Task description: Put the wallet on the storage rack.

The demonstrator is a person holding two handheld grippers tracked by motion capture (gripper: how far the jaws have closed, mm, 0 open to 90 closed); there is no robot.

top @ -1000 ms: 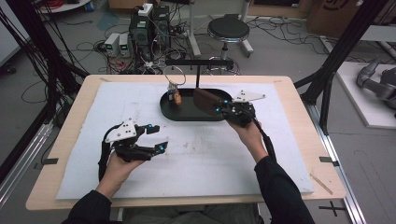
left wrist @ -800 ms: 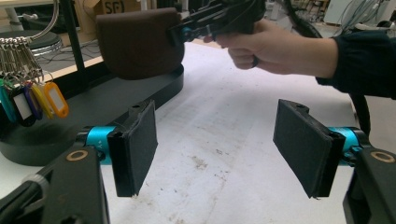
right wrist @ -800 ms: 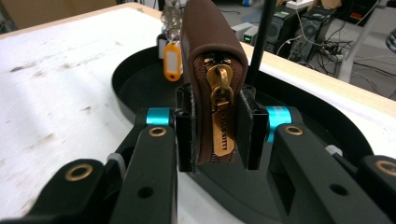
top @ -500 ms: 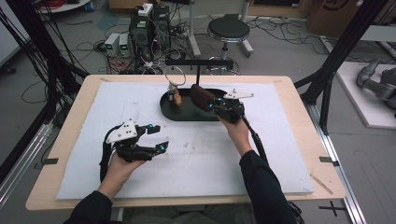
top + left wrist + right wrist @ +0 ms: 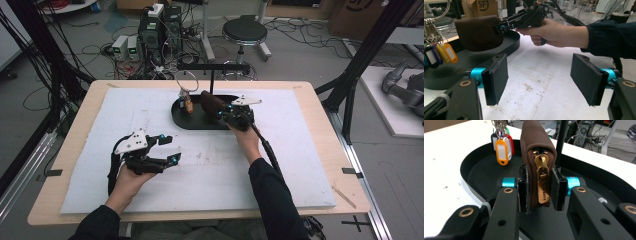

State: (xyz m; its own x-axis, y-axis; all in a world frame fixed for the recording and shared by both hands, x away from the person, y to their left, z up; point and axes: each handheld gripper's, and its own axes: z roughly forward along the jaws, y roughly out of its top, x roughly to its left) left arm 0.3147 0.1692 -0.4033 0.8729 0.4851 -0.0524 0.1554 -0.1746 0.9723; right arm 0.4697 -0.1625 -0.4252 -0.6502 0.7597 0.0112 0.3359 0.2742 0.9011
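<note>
In the high view, the right gripper (image 5: 223, 112) holds a brown pouch (image 5: 212, 103) above the black tray (image 5: 186, 120). The left gripper (image 5: 167, 149) rests over the white mat (image 5: 300, 150), well apart from the tray, with its jaws wide and nothing between them.

In the left gripper view, the pouch (image 5: 479, 32) is far ahead, to the left, beside the key tags (image 5: 439, 53).

In the right gripper view, both pads (image 5: 523, 190) press on the pouch (image 5: 537, 147) at its zipper end; the key tags (image 5: 502, 147) hang ahead, to the left.
</note>
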